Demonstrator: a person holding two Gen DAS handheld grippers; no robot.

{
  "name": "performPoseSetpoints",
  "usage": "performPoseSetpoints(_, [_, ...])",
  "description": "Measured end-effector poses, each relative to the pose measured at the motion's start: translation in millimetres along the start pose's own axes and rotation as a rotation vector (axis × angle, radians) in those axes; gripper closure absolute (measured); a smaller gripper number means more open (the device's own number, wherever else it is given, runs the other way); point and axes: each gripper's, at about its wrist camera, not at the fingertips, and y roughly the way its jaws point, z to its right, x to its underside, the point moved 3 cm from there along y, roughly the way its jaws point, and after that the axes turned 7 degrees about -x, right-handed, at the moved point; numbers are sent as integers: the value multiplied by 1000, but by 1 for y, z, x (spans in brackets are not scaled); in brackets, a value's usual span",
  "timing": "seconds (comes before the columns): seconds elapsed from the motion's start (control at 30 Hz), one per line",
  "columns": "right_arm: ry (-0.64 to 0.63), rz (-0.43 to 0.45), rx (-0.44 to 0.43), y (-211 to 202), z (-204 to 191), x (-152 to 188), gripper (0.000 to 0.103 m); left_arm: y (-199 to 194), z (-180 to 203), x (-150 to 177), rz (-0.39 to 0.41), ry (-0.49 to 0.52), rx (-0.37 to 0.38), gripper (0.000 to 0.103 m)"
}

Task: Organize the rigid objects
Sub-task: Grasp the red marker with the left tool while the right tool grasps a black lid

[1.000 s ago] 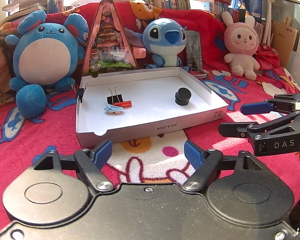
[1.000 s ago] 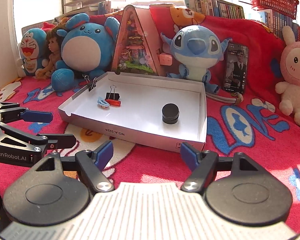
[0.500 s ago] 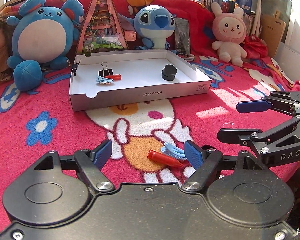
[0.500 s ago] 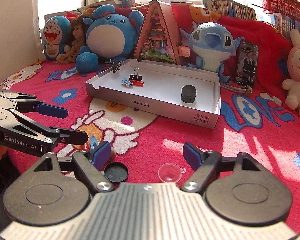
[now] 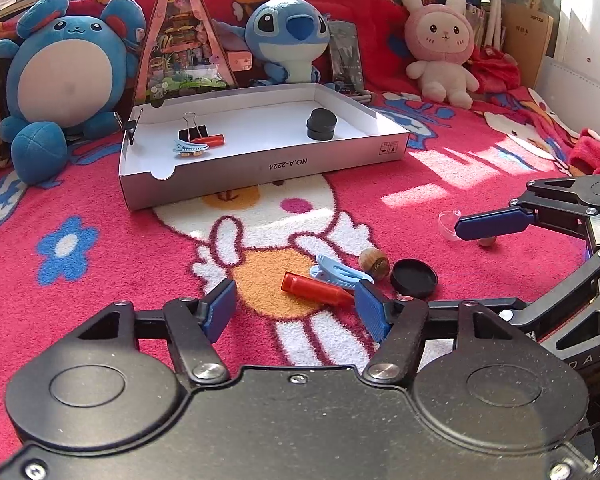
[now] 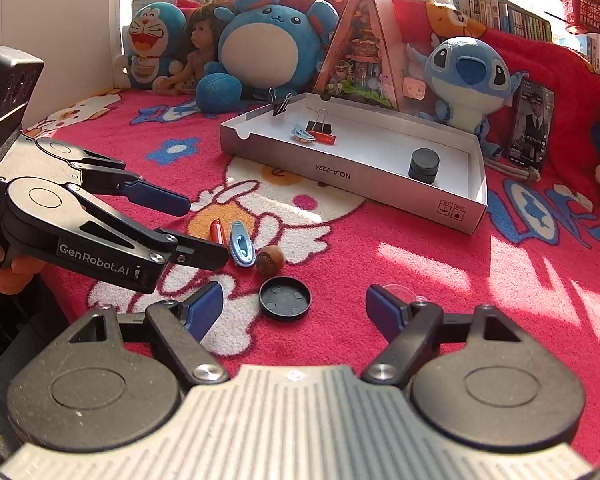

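Blue-padded jaws of the left gripper (image 5: pixel 296 310) are closing, though nothing is pressed between them yet — the red plastic tube (image 5: pixel 314 291) lies on the red patterned blanket (image 5: pixel 100 200) in the gap, its tip just at the right-hand pad. Touching the tube on its far side is a light blue hair clip (image 5: pixel 338 272), and beside that a small brown wooden knob (image 5: pixel 374 261) and a flat black round lid (image 5: pixel 414 278). In the right wrist view the same lid (image 6: pixel 285 298) sits just ahead of the right gripper (image 6: pixel 296 310), whose jaws stand wide with nothing between them; a small clear plastic cup (image 6: pixel 404 294) peeks out behind its right-hand finger.

Farther back on the blanket rests a shallow white cardboard box (image 5: pixel 260 164). Inside it, toward the left end, are a black binder clip (image 5: pixel 194 132), a second red tube (image 5: pixel 210 141) and a second blue hair clip (image 5: pixel 188 147) close together — and toward the right end a stack of black round containers (image 5: pixel 321 123), well apart from them. Another black binder clip (image 5: pixel 133 124) is clamped on the box's left rim.

Behind the box stand a round blue plush (image 5: pixel 66 80), a pink triangular display case (image 5: pixel 184 40), a blue big-eared plush (image 5: pixel 290 36) and a pink rabbit plush (image 5: pixel 440 48).
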Motion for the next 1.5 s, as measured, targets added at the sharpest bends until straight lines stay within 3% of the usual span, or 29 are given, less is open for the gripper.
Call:
performPoseSetpoints(0.53, [59, -12, 24, 13, 6, 6, 28, 2, 8, 4, 9, 57, -9, 48])
performPoseSetpoints(0.87, [89, 6, 41, 16, 7, 6, 32, 2, 9, 4, 1, -27, -14, 56])
performPoseSetpoints(0.97, [94, 10, 43, 15, 6, 6, 35, 3, 11, 5, 3, -37, -13, 60])
performPoseSetpoints(1.07, [103, 15, 42, 15, 6, 7, 39, 3, 14, 6, 8, -36, -20, 72])
performPoseSetpoints(1.13, [109, 18, 40, 15, 6, 7, 44, 2, 14, 5, 8, -39, -18, 81])
performPoseSetpoints(1.27, [114, 22, 40, 14, 5, 8, 57, 1, 13, 4, 5, -51, -18, 87])
performPoseSetpoints(1.43, [126, 29, 46, 13, 5, 8, 61, -2, 12, 6, -3, -52, -8, 82])
performPoseSetpoints(1.47, [128, 30, 48, 13, 5, 8, 61, -4, 11, 6, 0, -57, -5, 78])
performPoseSetpoints(1.5, [129, 30, 49, 13, 5, 9, 61, -6, 10, 7, 2, -57, -4, 63])
